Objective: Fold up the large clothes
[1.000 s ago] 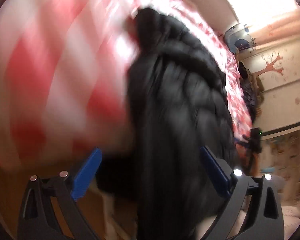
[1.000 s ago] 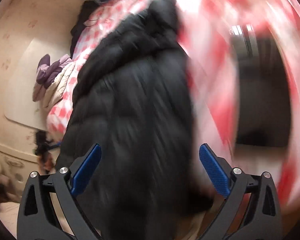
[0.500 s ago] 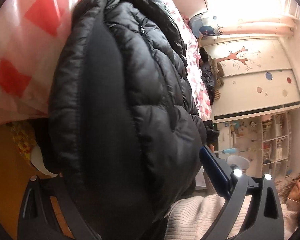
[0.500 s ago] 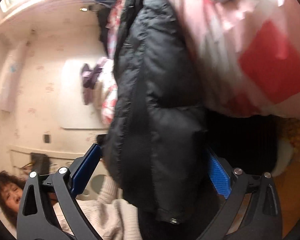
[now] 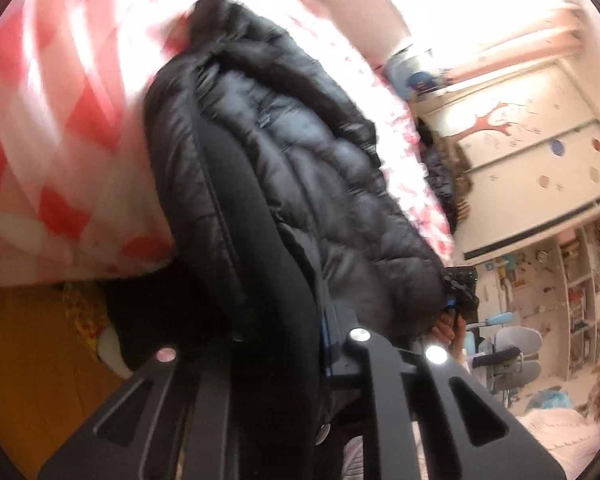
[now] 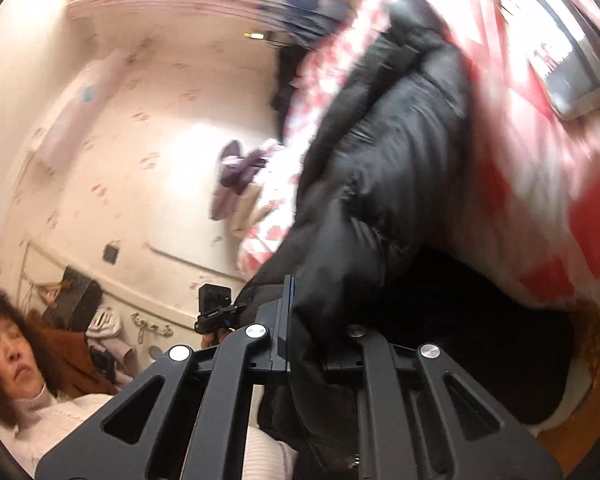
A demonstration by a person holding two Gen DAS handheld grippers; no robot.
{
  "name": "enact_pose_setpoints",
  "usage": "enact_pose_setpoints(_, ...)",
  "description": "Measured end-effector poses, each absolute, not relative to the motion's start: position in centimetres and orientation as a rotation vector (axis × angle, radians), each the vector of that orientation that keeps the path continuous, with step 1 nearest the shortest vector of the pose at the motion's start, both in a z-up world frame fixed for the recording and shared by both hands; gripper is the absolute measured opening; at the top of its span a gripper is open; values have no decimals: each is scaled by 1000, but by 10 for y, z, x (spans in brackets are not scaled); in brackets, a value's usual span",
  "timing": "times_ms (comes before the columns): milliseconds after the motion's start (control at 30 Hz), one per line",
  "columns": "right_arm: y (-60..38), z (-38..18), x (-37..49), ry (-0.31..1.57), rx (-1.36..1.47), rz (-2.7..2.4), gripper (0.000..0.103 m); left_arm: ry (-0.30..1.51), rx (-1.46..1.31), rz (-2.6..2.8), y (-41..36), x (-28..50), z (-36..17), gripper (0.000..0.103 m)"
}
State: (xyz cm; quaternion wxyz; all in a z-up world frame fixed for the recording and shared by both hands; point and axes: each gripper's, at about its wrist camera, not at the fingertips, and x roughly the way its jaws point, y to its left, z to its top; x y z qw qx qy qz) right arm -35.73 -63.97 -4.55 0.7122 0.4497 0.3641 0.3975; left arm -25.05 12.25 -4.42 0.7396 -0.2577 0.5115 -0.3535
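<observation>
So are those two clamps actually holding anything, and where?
Both grip the black puffer jacket: left gripper and right gripper are each shut on its near, lower edge.

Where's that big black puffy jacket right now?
The black puffer jacket fills the middle of both wrist views, clamped in the left hand-held gripper and right hand-held gripper, against the red-and-white checked bedding.

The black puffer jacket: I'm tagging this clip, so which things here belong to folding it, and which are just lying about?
In the job:
black puffer jacket
left gripper, shut on its hem
right gripper, shut on its hem
red checked bedspread under it

Lying about:
purple clothes on the bed
dark clothes at the far end
desk chair
</observation>
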Motion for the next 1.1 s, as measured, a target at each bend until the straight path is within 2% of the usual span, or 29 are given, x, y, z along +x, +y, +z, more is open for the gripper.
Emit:
enact_pose_setpoints(133,-646,-22,-377,820,938,967,9,1079,-510,-846,121,-267,-19,14)
enact_pose_setpoints(233,-652,-42,-384,933,934,944,14,1152,-481,-866,122,-273,-34,16)
enact_pose_setpoints(267,-652,-53,-386,969,940,933,15,1194,-496,-856,125,-272,-48,20)
enact_pose_setpoints(333,-655,-75,-390,1016,978,918,16,1237,-544,-815,133,-269,-72,34)
enact_pose_setpoints(367,-657,-87,-393,1023,1009,916,16,1243,-583,-796,137,-268,-81,37)
enact_pose_setpoints(433,-655,-100,-396,1018,1047,913,16,1239,-633,-777,142,-267,-91,38)
enact_pose_setpoints(467,-651,-101,-397,1004,1048,917,16,1217,-635,-765,143,-268,-89,35)
enact_pose_setpoints(500,-649,-97,-399,965,1049,926,14,1187,-634,-766,143,-269,-84,25)
enact_pose_setpoints(600,-642,-59,-403,738,1061,1019,13,1086,-629,-785,143,-276,-55,14)
enact_pose_setpoints(833,-626,18,-396,478,1036,1173,12,865,-680,-862,147,-285,25,12)
enact_pose_setpoints(1100,-639,46,-339,350,1111,1131,12,786,-870,-803,166,-220,48,12)
